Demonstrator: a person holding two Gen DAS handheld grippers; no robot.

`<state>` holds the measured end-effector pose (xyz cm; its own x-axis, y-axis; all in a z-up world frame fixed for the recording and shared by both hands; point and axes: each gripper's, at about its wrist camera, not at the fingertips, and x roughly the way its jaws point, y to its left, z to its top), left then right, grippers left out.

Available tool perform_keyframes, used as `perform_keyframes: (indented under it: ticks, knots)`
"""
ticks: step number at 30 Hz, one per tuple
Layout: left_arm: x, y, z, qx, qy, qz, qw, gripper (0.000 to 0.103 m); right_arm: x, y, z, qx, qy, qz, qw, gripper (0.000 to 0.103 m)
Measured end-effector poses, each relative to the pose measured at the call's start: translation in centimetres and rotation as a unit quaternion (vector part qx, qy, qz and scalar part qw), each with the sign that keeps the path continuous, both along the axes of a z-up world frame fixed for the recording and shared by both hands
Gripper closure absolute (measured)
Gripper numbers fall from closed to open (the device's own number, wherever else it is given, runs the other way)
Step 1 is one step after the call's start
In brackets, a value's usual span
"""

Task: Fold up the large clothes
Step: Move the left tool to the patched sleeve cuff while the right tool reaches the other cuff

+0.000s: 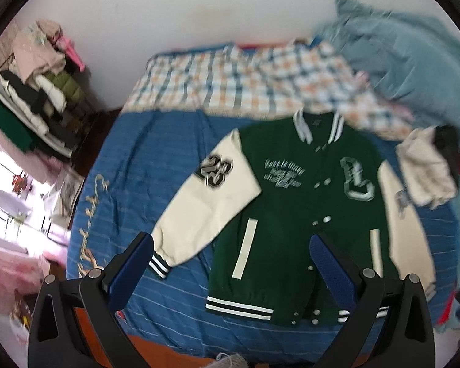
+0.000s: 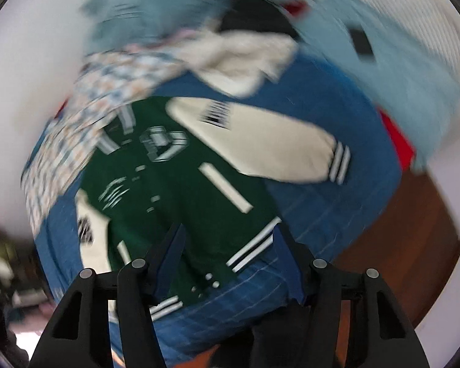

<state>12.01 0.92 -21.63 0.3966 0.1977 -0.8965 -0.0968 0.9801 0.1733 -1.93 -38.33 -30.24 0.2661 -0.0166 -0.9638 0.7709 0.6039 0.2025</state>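
Green varsity jacket (image 1: 294, 214) with cream sleeves lay spread flat, front up, on the blue striped bed cover (image 1: 132, 184), collar toward the plaid sheet (image 1: 239, 76). Left claw (image 1: 230, 263) held apart and empty above the jacket's lower hem. Right claw (image 2: 227, 242) likewise apart, apparently clear of the fabric, though heavy blur limited certainty.
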Motion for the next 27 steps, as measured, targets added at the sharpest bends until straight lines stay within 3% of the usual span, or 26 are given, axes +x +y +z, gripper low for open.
perform_keyframes:
  ticks: [3, 5, 9, 13, 15, 19, 21, 22, 27]
  knots:
    - [1.0, -0.7, -5.2, 0.015, 0.032, 0.027, 0.999, 0.0, -3.2, -6.1, -8.1, 0.054, -0.01, -0.091, 0.994, 0.027]
    - [1.9, -1.2, -9.1, 0.022, 0.061, 0.044, 0.997, 0.0, -4.6, -9.1, -13.0, 0.082, -0.013, -0.14, 0.987, 0.026]
    - [3.4, -2.2, -15.4, 0.046, 0.104, 0.053, 0.9922, 0.0, -6.6, -14.1, -24.1, 0.15, -0.038, -0.241, 0.958, 0.026]
    - [5.2, -2.3, -20.6, 0.071, 0.132, 0.072, 0.986, 0.0, -6.2, -17.1, -31.1, 0.171, -0.081, -0.309, 0.932, 0.026]
    - [6.0, -2.4, -22.6, 0.074, 0.141, 0.084, 0.9838, 0.0, -4.7, -18.2, -32.6, 0.165, -0.107, -0.329, 0.924, 0.026]
    - [7.9, -2.8, -25.2, 0.067, 0.147, 0.1, 0.9818, 0.0, -1.5, -19.6, -33.0, 0.127, -0.111, -0.356, 0.919, 0.026]
    - [8.8, -3.2, -26.3, 0.064, 0.143, 0.098, 0.9828, 0.0, -0.2, -20.6, -32.5, 0.099, -0.121, -0.363, 0.919, 0.053]
    - [9.2, -3.5, -26.9, 0.063, 0.14, 0.094, 0.9837, 0.0, 0.5, -21.3, -32.1, 0.092, -0.126, -0.355, 0.922, 0.082]
    - [10.2, -4.0, -28.3, 0.057, 0.123, 0.064, 0.9887, 0.0, 3.5, -24.3, -24.9, -0.012, -0.145, -0.328, 0.933, 0.087]
